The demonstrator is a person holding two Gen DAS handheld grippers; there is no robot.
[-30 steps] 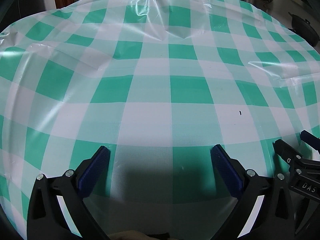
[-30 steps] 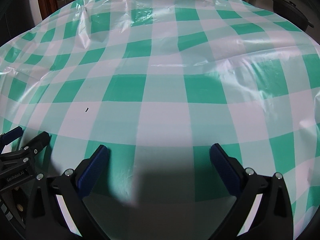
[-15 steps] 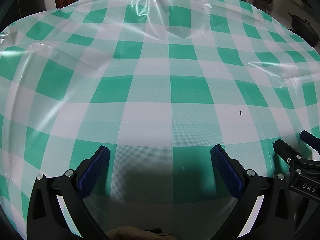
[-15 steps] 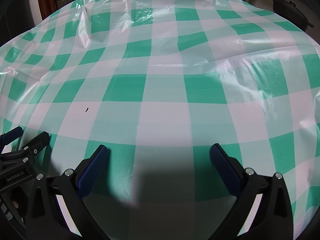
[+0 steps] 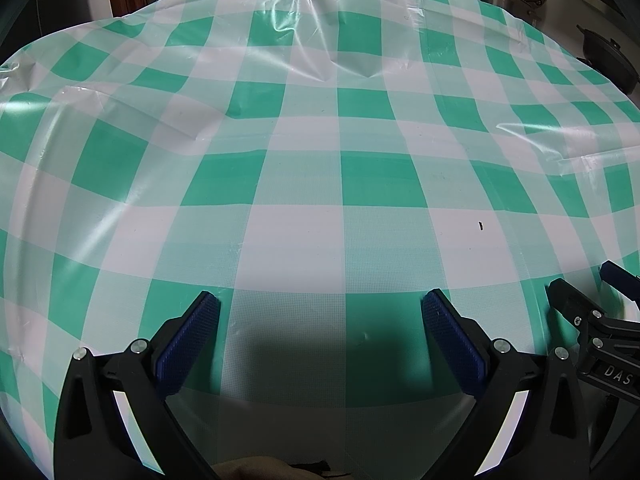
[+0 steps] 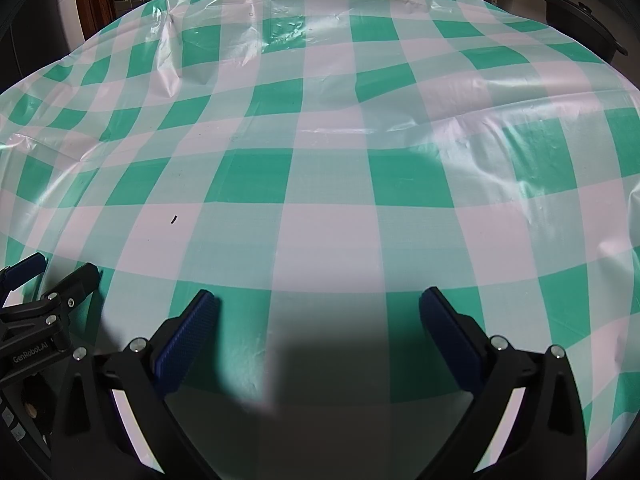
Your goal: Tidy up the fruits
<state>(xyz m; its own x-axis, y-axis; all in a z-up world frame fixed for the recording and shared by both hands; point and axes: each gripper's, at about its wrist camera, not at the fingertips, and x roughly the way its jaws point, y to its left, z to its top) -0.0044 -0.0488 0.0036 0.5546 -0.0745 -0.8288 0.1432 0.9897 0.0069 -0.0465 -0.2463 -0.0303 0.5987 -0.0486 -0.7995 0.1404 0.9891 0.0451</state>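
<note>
Fruit is nowhere in either wrist view, so which way it lies from either tool cannot be told. Left tool (image 5: pixel 320 308) and right tool (image 6: pixel 319 306) both hover low over the near edge of the desk, side by side, fingers spread wide and empty. Green-and-white checked plastic cloth (image 5: pixel 304 240) covers the desk; cooking pots (image 6: pixel 580 20) stand beyond its far edge

A wrinkled green-and-white checked plastic tablecloth (image 5: pixel 304 184) covers the table.
</note>
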